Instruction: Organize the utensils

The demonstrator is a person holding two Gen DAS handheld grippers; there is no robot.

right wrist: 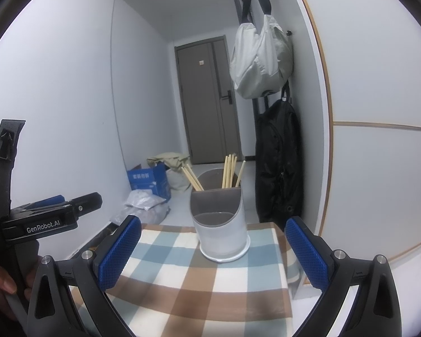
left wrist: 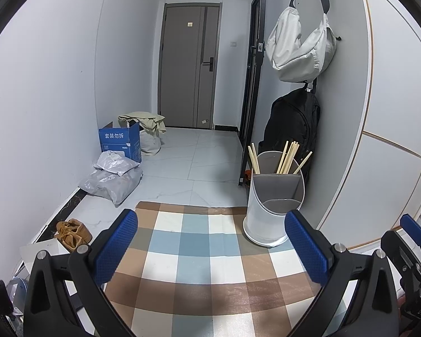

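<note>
A white utensil holder (left wrist: 272, 205) (right wrist: 221, 224) with grey inner compartments stands at the far right of a checked cloth (left wrist: 199, 258) (right wrist: 188, 275). Several wooden chopsticks (left wrist: 286, 158) (right wrist: 228, 171) lean upright in its rear compartment; the front compartment looks empty. My left gripper (left wrist: 210, 247) is open over the cloth, with nothing between its blue pads, and the holder is just ahead of its right finger. My right gripper (right wrist: 213, 252) is also open and empty, facing the holder from close by. The left gripper's body (right wrist: 42, 221) shows at the left of the right wrist view, held by a hand.
A black backpack (left wrist: 292, 129) (right wrist: 278, 168) and a pale bag (left wrist: 300, 47) (right wrist: 261, 61) hang on the wall right behind the holder. On the floor to the left lie a blue box (left wrist: 120, 140), grey parcels (left wrist: 112, 179) and brown shoes (left wrist: 73, 233). A closed door (left wrist: 188, 70) ends the hallway.
</note>
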